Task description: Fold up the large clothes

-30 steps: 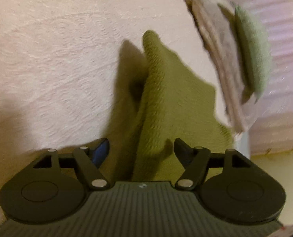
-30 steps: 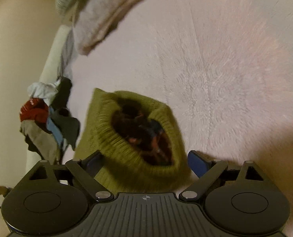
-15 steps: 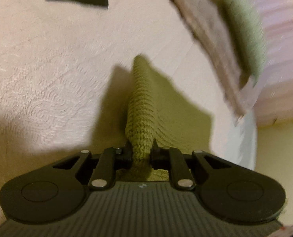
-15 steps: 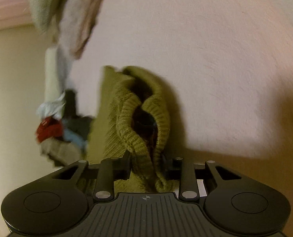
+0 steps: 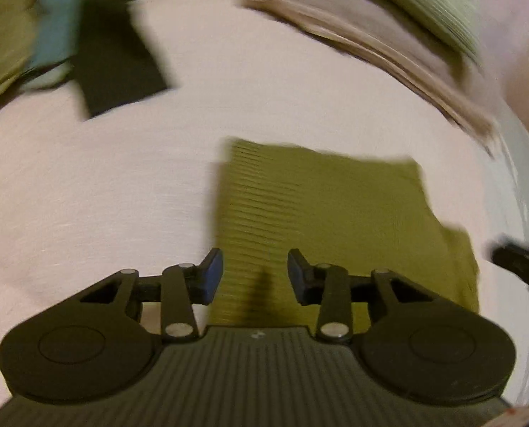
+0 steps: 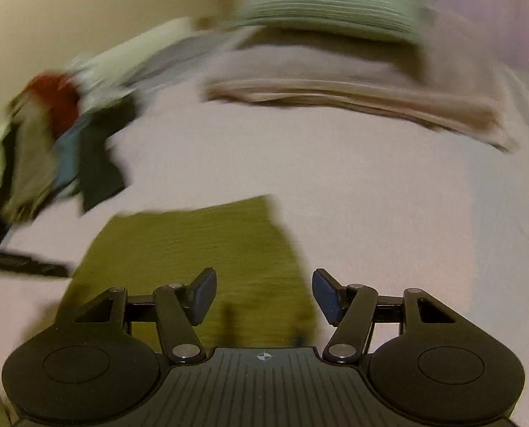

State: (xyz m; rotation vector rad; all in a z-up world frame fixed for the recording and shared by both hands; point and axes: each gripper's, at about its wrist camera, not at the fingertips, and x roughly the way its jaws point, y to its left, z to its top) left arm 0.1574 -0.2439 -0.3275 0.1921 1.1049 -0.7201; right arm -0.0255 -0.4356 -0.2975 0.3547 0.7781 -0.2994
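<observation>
An olive knit sweater (image 5: 318,213) lies folded flat on the pale pink bedspread (image 5: 86,195). My left gripper (image 5: 255,274) hovers above its near edge. Its jaws are opening, nothing is between the blue pads, and the knit shows below the gap. In the right wrist view the same sweater (image 6: 200,249) lies low and left of centre. My right gripper (image 6: 264,295) hangs over its near right corner. Those jaws are opening too, with nothing between them. Each view catches a dark part of the other gripper at its edge. Both views are motion-blurred.
A stack of folded beige and pale green clothes (image 5: 389,35) (image 6: 335,71) lies at the far side of the bed. A heap of unfolded clothes (image 6: 51,135) with a dark cloth (image 5: 115,64) sits far left. The bed's edge (image 5: 528,195) curves along the right.
Half a second ago both grippers were shut on bunched folds of the sweater. Both have let go, lifted and rolled. The sweater now lies flat.
</observation>
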